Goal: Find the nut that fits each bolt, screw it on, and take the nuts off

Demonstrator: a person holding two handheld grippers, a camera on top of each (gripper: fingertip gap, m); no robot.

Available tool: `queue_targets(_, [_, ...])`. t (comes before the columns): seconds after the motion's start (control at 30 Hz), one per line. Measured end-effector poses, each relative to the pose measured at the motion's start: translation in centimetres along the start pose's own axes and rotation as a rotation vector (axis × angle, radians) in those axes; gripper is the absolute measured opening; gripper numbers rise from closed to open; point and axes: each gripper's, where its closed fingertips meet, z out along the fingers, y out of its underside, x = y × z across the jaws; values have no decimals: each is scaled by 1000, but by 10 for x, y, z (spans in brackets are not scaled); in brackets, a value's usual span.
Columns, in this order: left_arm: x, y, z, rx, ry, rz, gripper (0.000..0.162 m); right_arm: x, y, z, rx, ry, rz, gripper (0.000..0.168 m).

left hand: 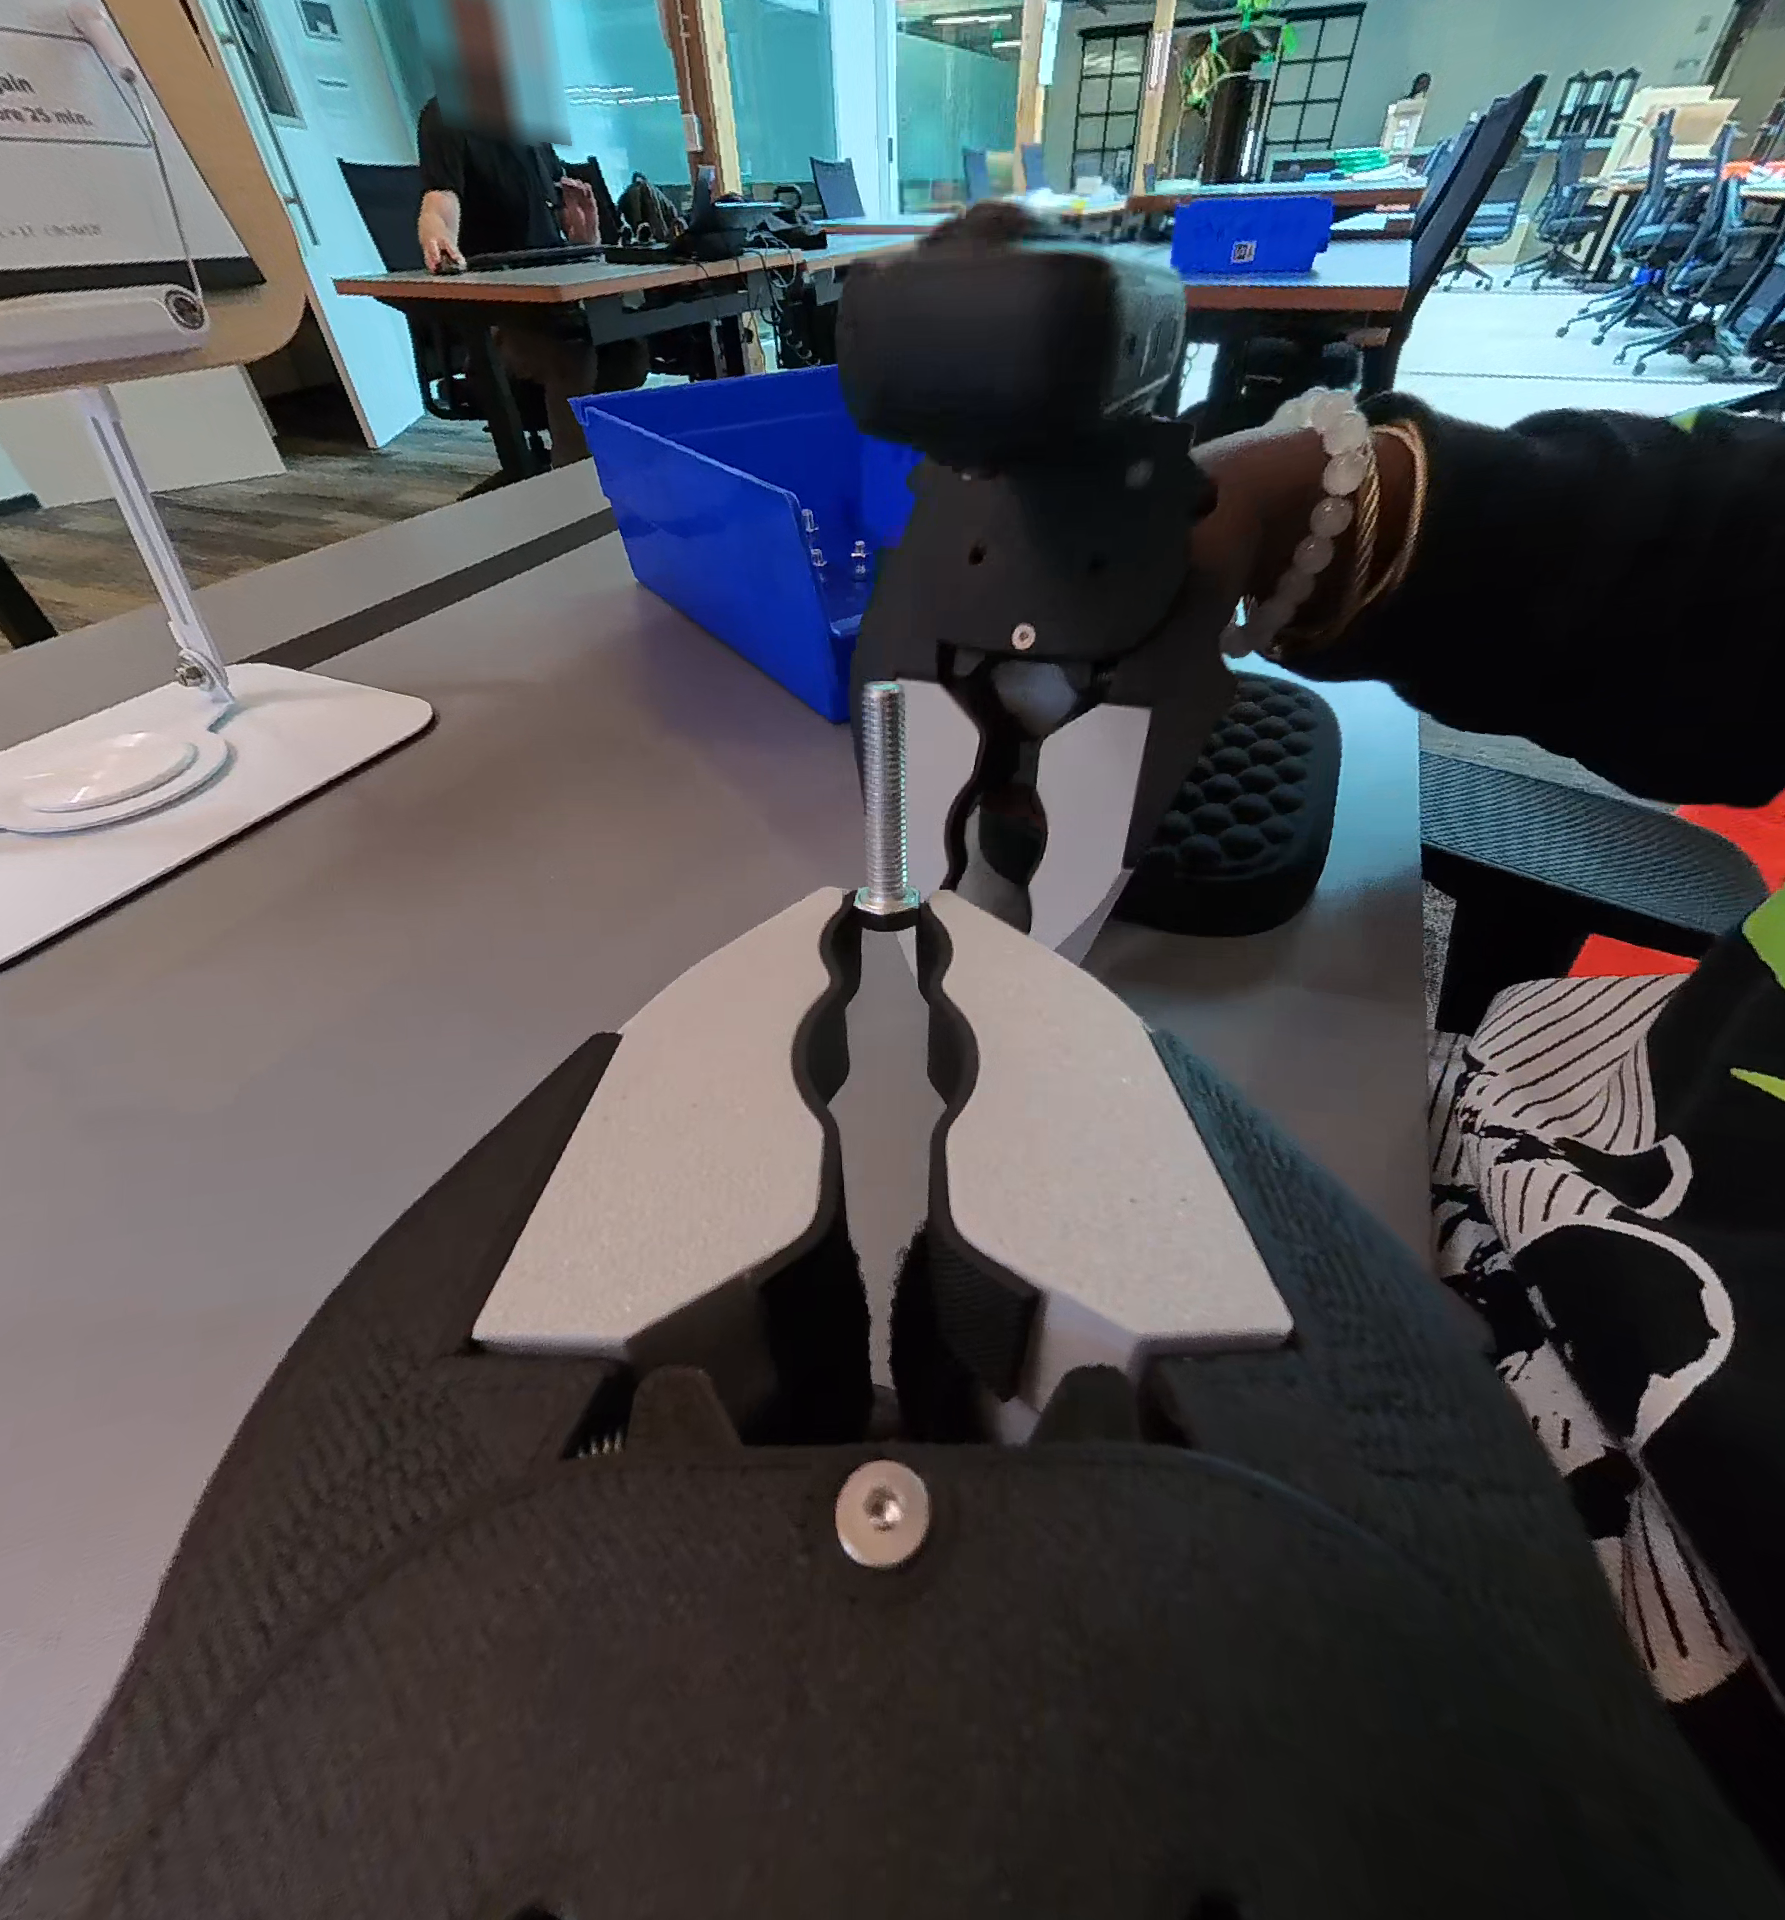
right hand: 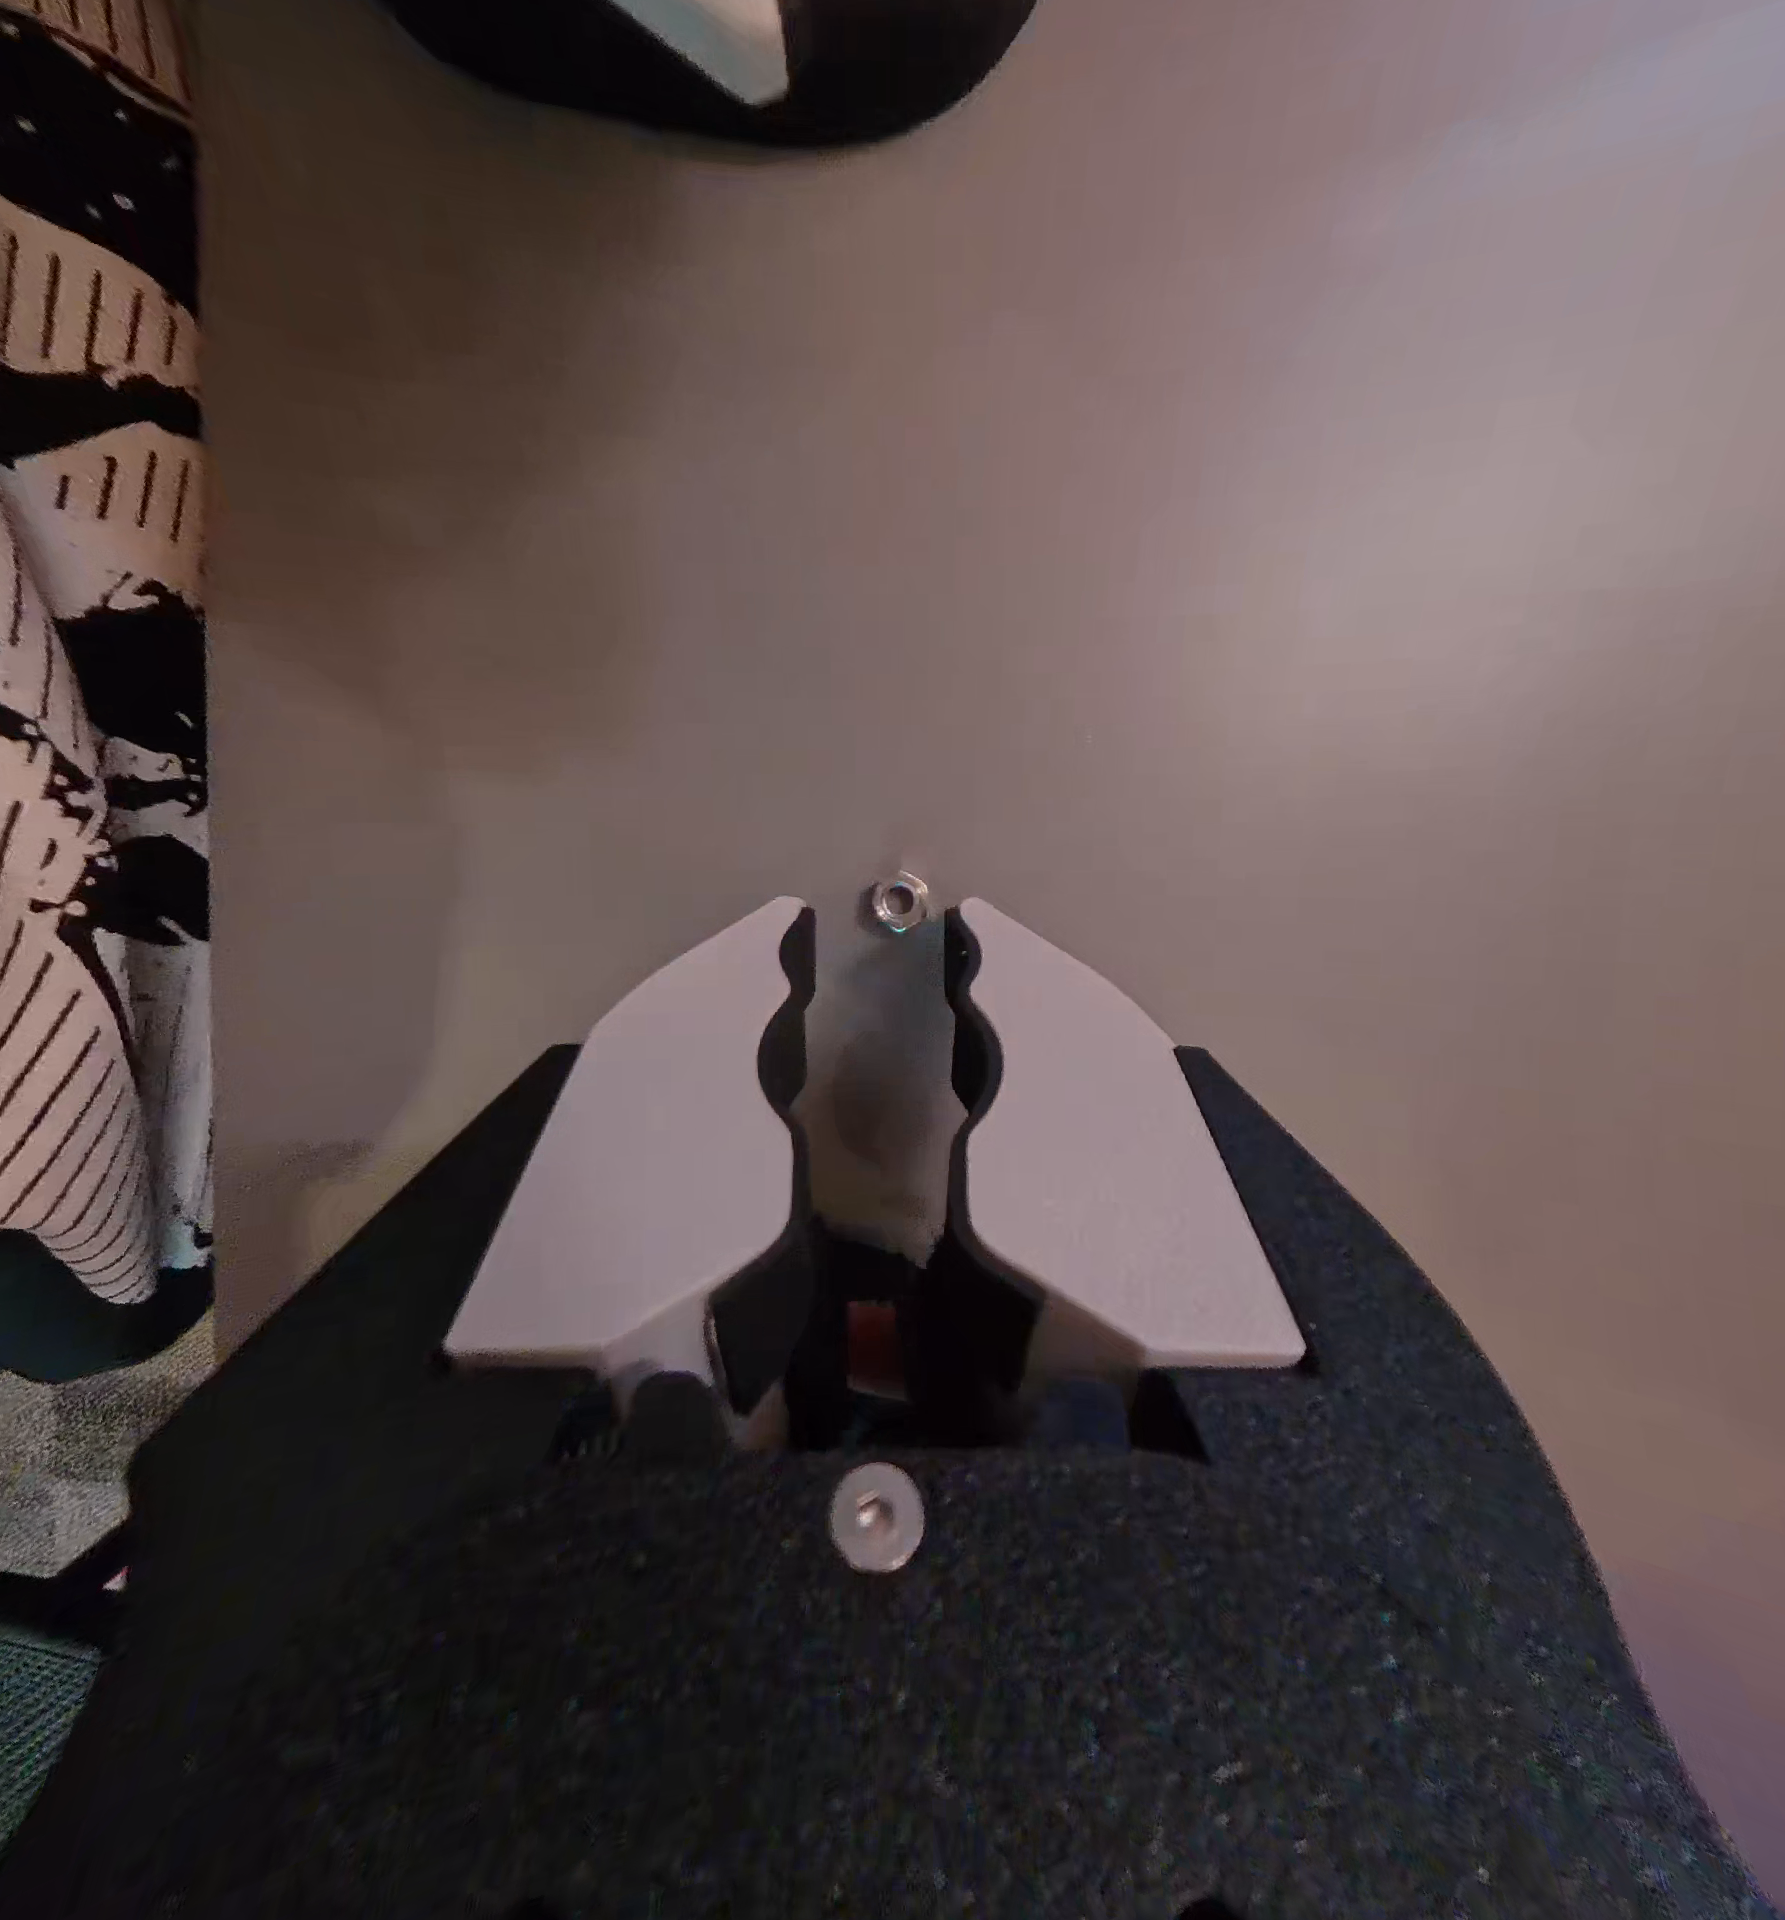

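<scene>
My left gripper [left hand: 886, 906] is shut on the head of a silver bolt [left hand: 883, 790]. The bolt stands upright, threaded shaft pointing up, above the grey table [left hand: 452, 987]. My right gripper [left hand: 1049, 914] points down at the table just behind and right of the bolt. In the right wrist view its jaws [right hand: 880, 906] stand apart, and a small silver nut [right hand: 895, 906] lies flat on the table between the fingertips. Neither pad touches the nut.
A blue bin [left hand: 722, 520] holding small bolts stands behind the grippers. A white stand with a flat base [left hand: 140, 758] is at the left. A black textured pad [left hand: 1252, 800] lies at the right, near the table edge. The person's patterned clothing [right hand: 36, 727] is close by. My hands' fingertips stand some 11 cm from each other.
</scene>
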Motion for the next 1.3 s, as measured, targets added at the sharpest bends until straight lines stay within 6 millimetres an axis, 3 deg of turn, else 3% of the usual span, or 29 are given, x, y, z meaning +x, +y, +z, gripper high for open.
queue_targets(0.23, [-1,-1,-1,11,10,-28,10,2,0,2,-11,-3,-26,10])
queue_targets(0.43, [3,-1,0,5,41,-14,10,3,-5,-4,11,0,-56,10])
queue_targets(0.57, [14,-5,-1,28,126,11,10,-2,-27,-36,92,8,-130,10])
queue_targets(0.73, [29,-11,-2,70,267,-1,10,-21,-80,-96,284,-38,-269,10])
queue_targets(0.83, [34,-10,-4,70,322,-11,10,-31,-105,-116,315,-68,-368,10])
queue_targets(1.0, [37,-8,-4,62,361,-22,10,-37,-124,-110,205,-135,-481,10])
queue_targets(1.3, [38,-7,-5,63,375,-26,10,-35,-125,-94,76,-199,-533,10])
